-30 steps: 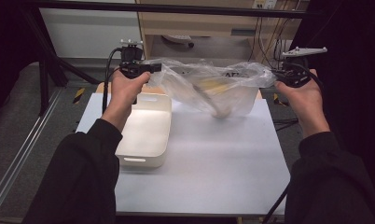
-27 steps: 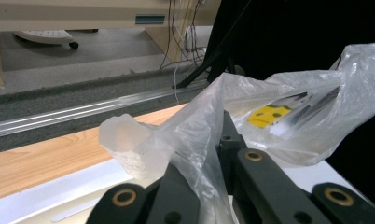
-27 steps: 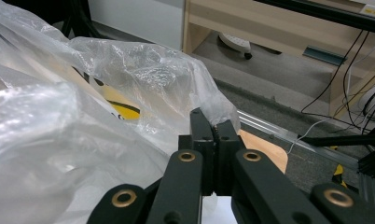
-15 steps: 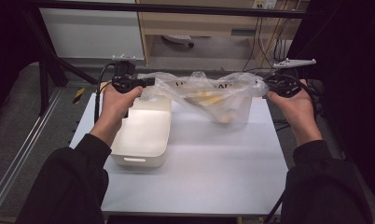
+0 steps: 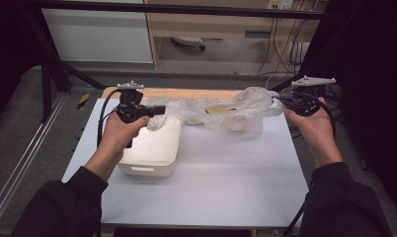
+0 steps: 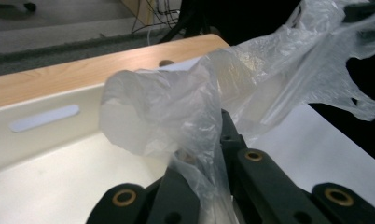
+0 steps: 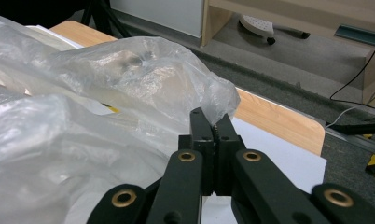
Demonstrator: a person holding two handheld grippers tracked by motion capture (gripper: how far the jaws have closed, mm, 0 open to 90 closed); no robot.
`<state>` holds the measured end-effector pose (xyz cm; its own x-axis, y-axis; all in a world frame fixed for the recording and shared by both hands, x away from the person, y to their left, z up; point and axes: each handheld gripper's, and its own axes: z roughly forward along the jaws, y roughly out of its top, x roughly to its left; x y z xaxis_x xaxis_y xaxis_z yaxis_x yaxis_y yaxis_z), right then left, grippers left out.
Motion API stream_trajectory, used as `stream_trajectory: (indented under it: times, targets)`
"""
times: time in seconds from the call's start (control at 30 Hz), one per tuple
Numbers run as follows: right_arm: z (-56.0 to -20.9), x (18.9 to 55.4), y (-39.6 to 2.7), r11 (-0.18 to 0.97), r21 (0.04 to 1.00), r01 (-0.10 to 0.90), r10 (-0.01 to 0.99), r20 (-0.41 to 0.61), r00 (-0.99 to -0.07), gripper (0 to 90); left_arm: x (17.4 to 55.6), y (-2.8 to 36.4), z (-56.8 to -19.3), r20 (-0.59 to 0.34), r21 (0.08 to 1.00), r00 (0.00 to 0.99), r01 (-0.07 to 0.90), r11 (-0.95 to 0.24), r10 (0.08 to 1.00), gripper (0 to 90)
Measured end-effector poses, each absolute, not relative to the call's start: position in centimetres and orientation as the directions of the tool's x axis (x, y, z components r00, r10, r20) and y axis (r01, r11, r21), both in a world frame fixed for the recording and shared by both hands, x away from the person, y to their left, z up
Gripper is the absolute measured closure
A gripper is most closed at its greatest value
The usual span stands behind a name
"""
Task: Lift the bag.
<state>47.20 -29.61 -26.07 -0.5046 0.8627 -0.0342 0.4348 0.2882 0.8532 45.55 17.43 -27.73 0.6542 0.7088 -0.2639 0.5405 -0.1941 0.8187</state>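
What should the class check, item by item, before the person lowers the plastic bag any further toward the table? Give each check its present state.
1. Left gripper clamped on the bag: ok, film is bunched between its shut jaws.
2. Right gripper clamped on the bag's other end: ok, jaws shut on a thin edge of film.
3. Bag stretched between both grippers, not sagging loose: ok.
4. Contents staying inside the bag: cannot tell; pale and yellow shapes show through the film, the opening is unclear.
5. Bin clear of the bag's path: not ok, the bag's left end hangs over its far edge.
6. Table free in front of the bag: ok.
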Motion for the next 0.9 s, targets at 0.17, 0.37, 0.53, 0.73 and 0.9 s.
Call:
stream_trajectory:
  times: [0.17, 0.37, 0.53, 0.73, 0.9]
  targets:
    - [-26.7, 46.4, -30.4, 0.275, 0.854, 0.443, 0.866, -0.019, -0.5, 90.0, 43.9, 16.9, -28.6, -0.272, 0.814, 0.679, 0.54, -0.213, 0.682, 90.0]
    - [-27.6, 45.1, -30.9, 0.27, 0.856, 0.441, 0.863, -0.011, -0.505, 90.0, 42.1, 16.7, -30.0, -0.299, 0.804, 0.693, 0.553, -0.219, 0.656, 90.0]
    - [-28.5, 43.6, -31.1, 0.28, 0.854, 0.44, 0.861, -0.021, -0.507, 90.0, 40.2, 16.3, -31.5, -0.314, 0.797, 0.707, 0.559, -0.23, 0.634, 90.0]
    - [-30.1, 41.7, -31.5, 0.281, 0.852, 0.442, 0.859, -0.018, -0.512, 90.0, 38.0, 16.1, -33.3, -0.323, 0.787, 0.722, 0.564, -0.25, 0.612, 90.0]
    - [-31.7, 39.5, -31.6, 0.26, 0.856, 0.446, 0.86, 0.004, -0.51, 90.0, 36.1, 16.2, -35.3, -0.354, 0.769, 0.719, 0.588, -0.252, 0.598, 90.0]
